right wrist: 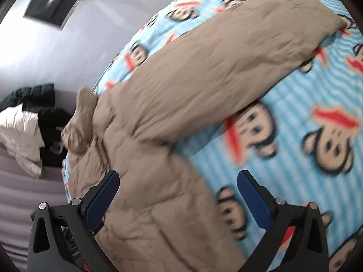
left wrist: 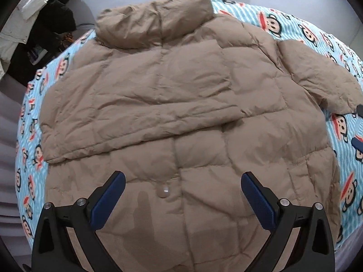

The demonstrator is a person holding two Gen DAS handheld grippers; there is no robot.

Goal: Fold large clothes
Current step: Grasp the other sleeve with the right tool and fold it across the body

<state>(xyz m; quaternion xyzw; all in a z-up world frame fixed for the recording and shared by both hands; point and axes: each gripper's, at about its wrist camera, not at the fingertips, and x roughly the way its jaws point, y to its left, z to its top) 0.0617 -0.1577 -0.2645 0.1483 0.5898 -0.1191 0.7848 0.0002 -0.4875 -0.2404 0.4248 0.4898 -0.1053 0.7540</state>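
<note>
A tan puffer jacket [left wrist: 181,104] lay spread flat on a bed cover [left wrist: 329,52] printed with cartoon monkey faces on blue and white stripes. Its stand-up collar [left wrist: 154,20] pointed away from the left wrist camera and the hem ran nearest to it. 1 sleeve [left wrist: 140,117] was folded across the chest, its lower edge forming a slanted line over the front panels. The other sleeve [left wrist: 317,77] stretched out sideways over the cover. A pale snap button [left wrist: 165,190] sat on the front placket near the hem.

The left gripper [left wrist: 182,181] hung above the lower front of the jacket with its blue-padded fingers [left wrist: 109,199] spread wide and nothing between them. The right gripper [right wrist: 178,181] was likewise released, its fingers [right wrist: 102,195] parted over the jacket's side edge where tan fabric met the cover; the right wrist view was motion-blurred. In that view the outstretched sleeve [right wrist: 226,63] ran away across the cover.

Beyond the bed, a heap of dark and white clothes [left wrist: 38,25] lay piled against a pale wall [right wrist: 45,56]
</note>
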